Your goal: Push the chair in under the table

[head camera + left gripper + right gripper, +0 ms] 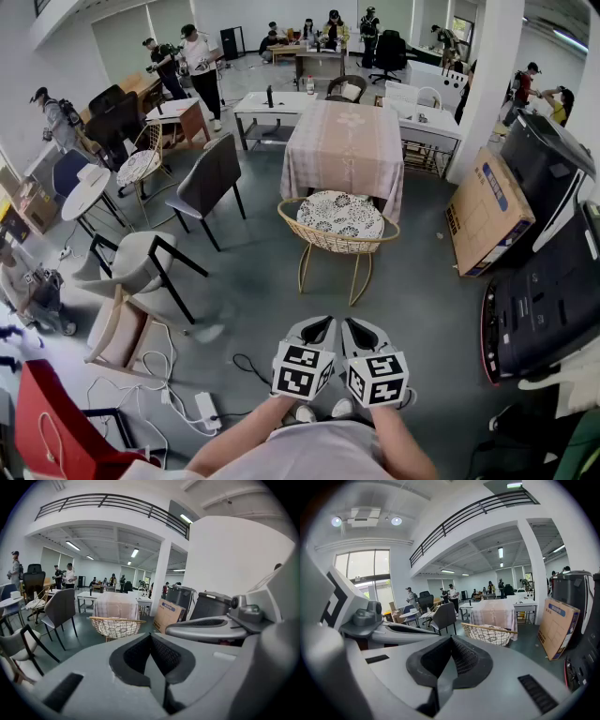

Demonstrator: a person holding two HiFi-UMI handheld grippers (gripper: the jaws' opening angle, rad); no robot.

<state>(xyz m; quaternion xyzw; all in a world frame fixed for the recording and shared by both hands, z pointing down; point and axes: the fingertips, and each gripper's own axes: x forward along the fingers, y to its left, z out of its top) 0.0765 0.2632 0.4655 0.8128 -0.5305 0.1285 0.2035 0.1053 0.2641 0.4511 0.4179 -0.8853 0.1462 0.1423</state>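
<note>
A gold wire chair (339, 223) with a patterned cushion stands pulled out in front of a table under a pale checked cloth (344, 150). The same chair (115, 626) shows in the left gripper view and, as the chair (488, 633), in the right gripper view, with the cloth table (494, 611) behind it. My left gripper (323, 324) and right gripper (352, 326) are held side by side close to my body, well short of the chair. Both are shut with nothing between their jaws.
A grey chair (208, 180) and a chair with black legs (141, 265) stand to the left. A cardboard box (485, 214) and black bins (548, 300) line the right side. Cables and a power strip (205, 410) lie on the floor at the near left. Several people work at the back.
</note>
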